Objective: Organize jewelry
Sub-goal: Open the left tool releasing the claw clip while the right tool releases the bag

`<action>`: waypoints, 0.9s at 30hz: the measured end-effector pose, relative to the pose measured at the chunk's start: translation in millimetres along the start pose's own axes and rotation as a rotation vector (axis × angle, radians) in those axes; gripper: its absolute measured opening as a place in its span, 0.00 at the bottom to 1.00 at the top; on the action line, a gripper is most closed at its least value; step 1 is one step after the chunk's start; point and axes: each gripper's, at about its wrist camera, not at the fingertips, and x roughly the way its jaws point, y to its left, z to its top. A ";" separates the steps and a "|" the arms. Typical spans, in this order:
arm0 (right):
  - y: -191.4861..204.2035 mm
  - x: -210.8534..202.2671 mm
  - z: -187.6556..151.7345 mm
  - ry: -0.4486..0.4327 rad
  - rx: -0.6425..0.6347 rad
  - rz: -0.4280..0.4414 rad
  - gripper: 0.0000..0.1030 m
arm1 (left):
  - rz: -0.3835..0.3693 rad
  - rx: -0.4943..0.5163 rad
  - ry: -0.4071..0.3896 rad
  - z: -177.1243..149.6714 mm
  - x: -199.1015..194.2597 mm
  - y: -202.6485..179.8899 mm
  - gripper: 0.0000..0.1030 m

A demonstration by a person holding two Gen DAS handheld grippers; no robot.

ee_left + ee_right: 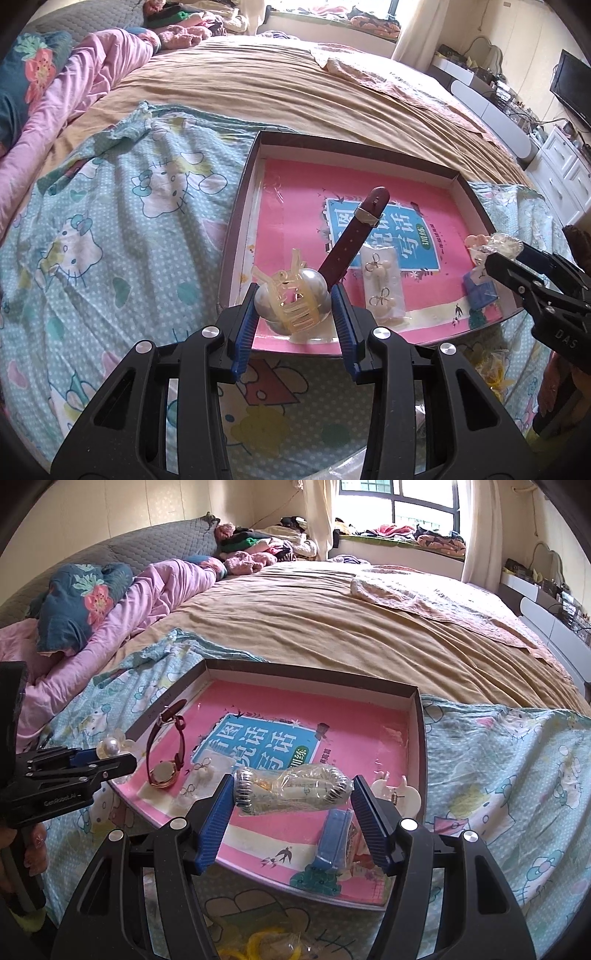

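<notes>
A shallow box with a pink printed floor lies on the bed. My left gripper is shut on a pearl hair claw and holds it over the box's near-left corner; the claw also shows in the right wrist view. My right gripper is shut on a clear bag of bracelets over the box's near side. In the box lie a dark red strap watch, a packet of earrings, a blue case and a cream clip.
The box rests on a Hello Kitty blanket over a tan sheet. Yellow items in plastic lie on the blanket in front of the box. Pillows and pink bedding lie at the far left.
</notes>
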 end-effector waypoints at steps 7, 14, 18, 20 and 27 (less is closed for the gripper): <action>7.4 14.9 0.1 0.031 -0.015 0.014 0.61 | 0.001 -0.001 0.007 0.5 1.3 0.6 0.32; 12.7 28.5 -3.0 0.081 -0.008 0.029 0.62 | 0.008 0.007 0.003 0.0 -2.0 -0.5 0.42; 12.2 28.0 -6.0 0.090 0.007 0.036 0.64 | 0.004 0.005 0.000 -0.3 -4.9 -0.4 0.43; 10.6 25.7 -6.9 0.086 0.016 0.037 0.71 | 0.003 0.002 -0.004 -0.4 -7.9 -1.0 0.44; 5.9 0.7 -9.4 0.039 0.031 0.014 0.77 | -0.003 -0.003 -0.024 -0.5 -21.0 -4.8 0.52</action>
